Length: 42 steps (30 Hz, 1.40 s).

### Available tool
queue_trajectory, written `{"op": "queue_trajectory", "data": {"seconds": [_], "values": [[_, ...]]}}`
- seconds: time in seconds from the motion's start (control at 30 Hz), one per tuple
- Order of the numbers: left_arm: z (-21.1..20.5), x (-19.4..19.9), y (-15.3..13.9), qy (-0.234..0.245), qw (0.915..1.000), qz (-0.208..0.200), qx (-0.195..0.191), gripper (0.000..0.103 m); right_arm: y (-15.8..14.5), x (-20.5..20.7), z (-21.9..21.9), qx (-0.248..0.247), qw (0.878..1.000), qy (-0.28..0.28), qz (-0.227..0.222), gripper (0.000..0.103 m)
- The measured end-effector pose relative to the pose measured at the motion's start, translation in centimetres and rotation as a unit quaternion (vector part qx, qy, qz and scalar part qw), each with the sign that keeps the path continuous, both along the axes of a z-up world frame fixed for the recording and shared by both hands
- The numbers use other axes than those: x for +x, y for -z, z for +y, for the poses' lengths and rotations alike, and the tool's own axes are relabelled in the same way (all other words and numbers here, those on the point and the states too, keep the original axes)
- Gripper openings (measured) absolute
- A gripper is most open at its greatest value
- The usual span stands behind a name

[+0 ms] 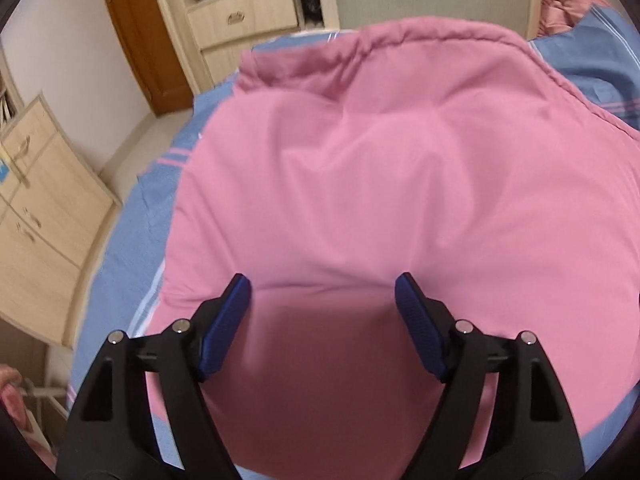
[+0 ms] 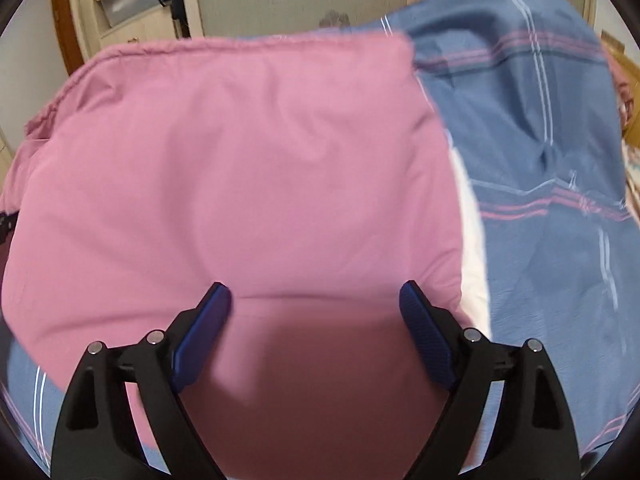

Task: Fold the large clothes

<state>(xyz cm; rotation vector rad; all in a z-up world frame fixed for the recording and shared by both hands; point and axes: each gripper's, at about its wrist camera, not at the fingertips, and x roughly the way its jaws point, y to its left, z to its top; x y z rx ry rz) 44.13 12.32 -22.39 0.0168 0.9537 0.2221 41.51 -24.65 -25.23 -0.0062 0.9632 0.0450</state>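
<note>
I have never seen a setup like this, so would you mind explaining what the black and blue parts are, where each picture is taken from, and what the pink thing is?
No robot here: a person holds a two-finger tool in each hand, each with a fisheye camera looking forward along its fingers. One picture is from the left gripper, the other from the right gripper. The black arms with blue pads are their jaws, standing wide open in both views and holding nothing. Below both lies a pink padded garment, spread on a blue striped bedsheet. Wooden drawers stand beside the bed.
</note>
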Motion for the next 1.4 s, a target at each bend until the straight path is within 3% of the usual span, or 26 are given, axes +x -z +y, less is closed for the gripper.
{"op": "queue_trajectory", "data": {"seconds": [0.13, 0.3, 0.37, 0.43, 0.5, 0.53, 0.57, 0.7, 0.83, 1.0, 1.4], "values": [[1.0, 0.6, 0.7, -0.005, 0.9993, 0.011, -0.036, 0.079, 1.2, 1.1, 0.7, -0.006, 1.000, 0.003, 0.003, 0.095], [0.5, 0.3, 0.9, -0.007, 0.9998, 0.005, -0.018, 0.079, 1.5, 0.6, 1.2, -0.013, 1.000, 0.001, -0.005, 0.096], [0.1, -0.8, -0.5, -0.008, 0.9998, -0.012, -0.010, 0.070, 0.4, -0.1, 1.3, -0.022, 1.000, 0.011, -0.007, 0.095], [-0.9, -3.6, -2.8, 0.006, 0.9989, -0.042, -0.019, 0.065, -2.2, -3.1, 1.6, -0.032, 0.998, 0.027, -0.035, 0.095], [-2.4, -7.3, -5.2, 0.019, 0.9957, -0.090, -0.012, 0.075, -4.9, -7.5, 2.3, -0.031, 0.996, 0.031, -0.079, 0.095], [-3.4, -9.6, -6.6, 0.018, 0.9926, -0.120, 0.000, 0.088, -5.9, -9.5, 2.5, -0.030, 0.994, 0.035, -0.096, 0.095], [-4.3, -11.8, -7.6, 0.019, 0.9894, -0.144, 0.006, 0.091, -7.1, -11.7, 2.7, -0.025, 0.992, 0.044, -0.112, 0.097], [-6.9, -19.0, -11.4, 0.040, 0.9794, -0.198, -0.003, 0.091, -10.6, -19.4, 3.8, 0.017, 0.987, 0.059, -0.152, 0.099], [-9.0, -25.3, -15.3, 0.052, 0.9676, -0.247, 0.004, 0.098, -13.2, -24.8, 4.3, 0.012, 0.981, 0.072, -0.182, 0.099], [-11.7, -32.7, -19.4, 0.067, 0.9534, -0.293, 0.022, 0.101, -16.9, -30.3, 5.4, 0.004, 0.975, 0.066, -0.211, 0.102], [-12.0, -44.2, -24.1, 0.048, 0.9364, -0.348, -0.001, 0.101, -23.6, -39.5, 5.8, -0.003, 0.959, 0.060, -0.277, 0.102]]}}
